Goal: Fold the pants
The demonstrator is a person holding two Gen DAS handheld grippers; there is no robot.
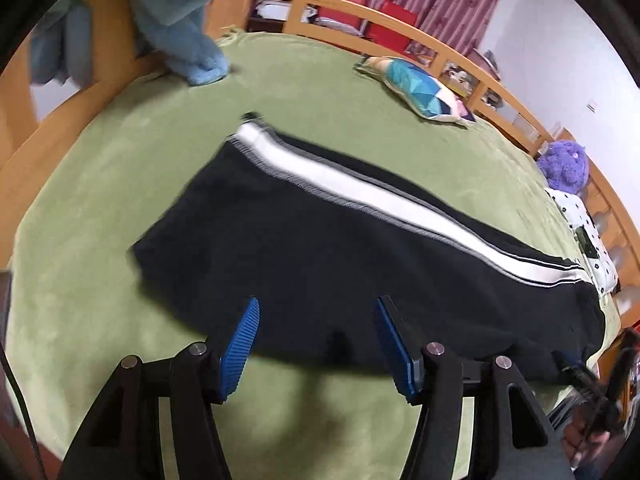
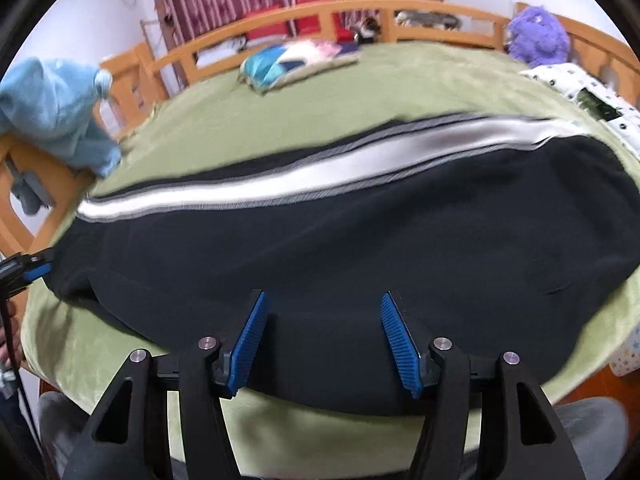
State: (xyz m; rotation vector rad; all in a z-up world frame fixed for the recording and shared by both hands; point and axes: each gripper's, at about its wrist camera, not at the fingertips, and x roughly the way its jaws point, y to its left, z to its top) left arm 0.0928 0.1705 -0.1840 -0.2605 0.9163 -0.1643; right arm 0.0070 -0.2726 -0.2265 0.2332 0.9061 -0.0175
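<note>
Pants (image 1: 320, 248) lie flat on the bed (image 1: 100, 200), already doubled leg on leg, directly ahead of both tools. Left tool (image 1: 316, 344) and right tool (image 2: 322, 340) stand wide open, holding nothing. Risk: a shallow bite on the near edge takes only the top layer, skewing the fold.

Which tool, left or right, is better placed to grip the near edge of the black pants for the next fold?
Probably the right tool: its open fingers already sit over the pants. The left tool, also open, sits at the hem, partly over the green blanket.
</note>
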